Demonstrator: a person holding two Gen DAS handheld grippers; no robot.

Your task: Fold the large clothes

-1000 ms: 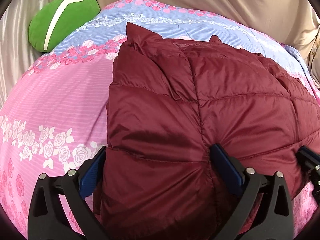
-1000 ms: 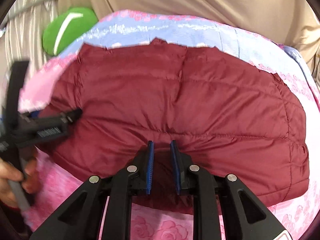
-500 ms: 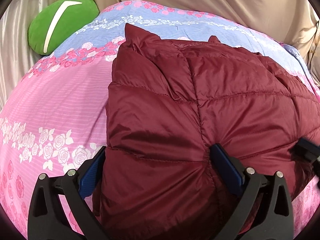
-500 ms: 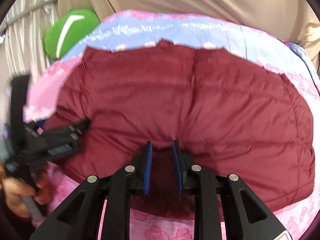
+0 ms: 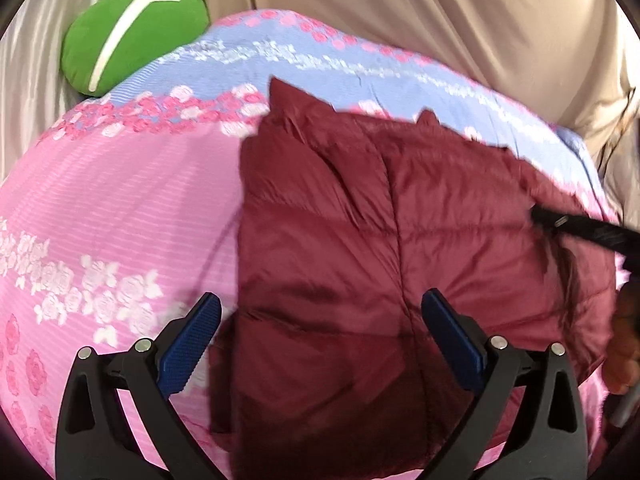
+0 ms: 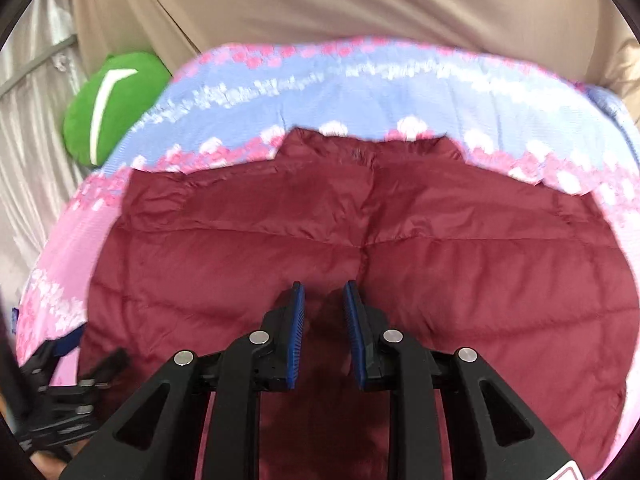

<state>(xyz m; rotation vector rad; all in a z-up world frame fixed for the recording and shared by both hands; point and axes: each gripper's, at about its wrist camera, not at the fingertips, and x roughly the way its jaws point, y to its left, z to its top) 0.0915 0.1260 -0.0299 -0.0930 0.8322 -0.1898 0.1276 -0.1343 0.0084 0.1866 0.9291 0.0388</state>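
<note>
A dark red quilted down jacket (image 5: 400, 240) lies folded on the pink and blue flowered bedspread (image 5: 120, 200); it also shows in the right wrist view (image 6: 360, 232). My left gripper (image 5: 320, 312) is open wide, raised over the jacket's near left edge and holding nothing. My right gripper (image 6: 323, 300) hovers over the jacket's near middle with its blue pads a narrow gap apart and nothing between them. The right gripper also shows at the right of the left wrist view (image 5: 580, 228), and the left gripper at the lower left of the right wrist view (image 6: 68, 380).
A green cushion (image 5: 132, 48) with a white stripe lies at the far left of the bed. Beige curtains (image 5: 440, 12) hang behind the bed. Silvery cloth (image 6: 28, 140) hangs on the left.
Both grippers have lifted and drawn back from the jacket. The left one no longer presses into its edge. The right one's pads have spread a little.
</note>
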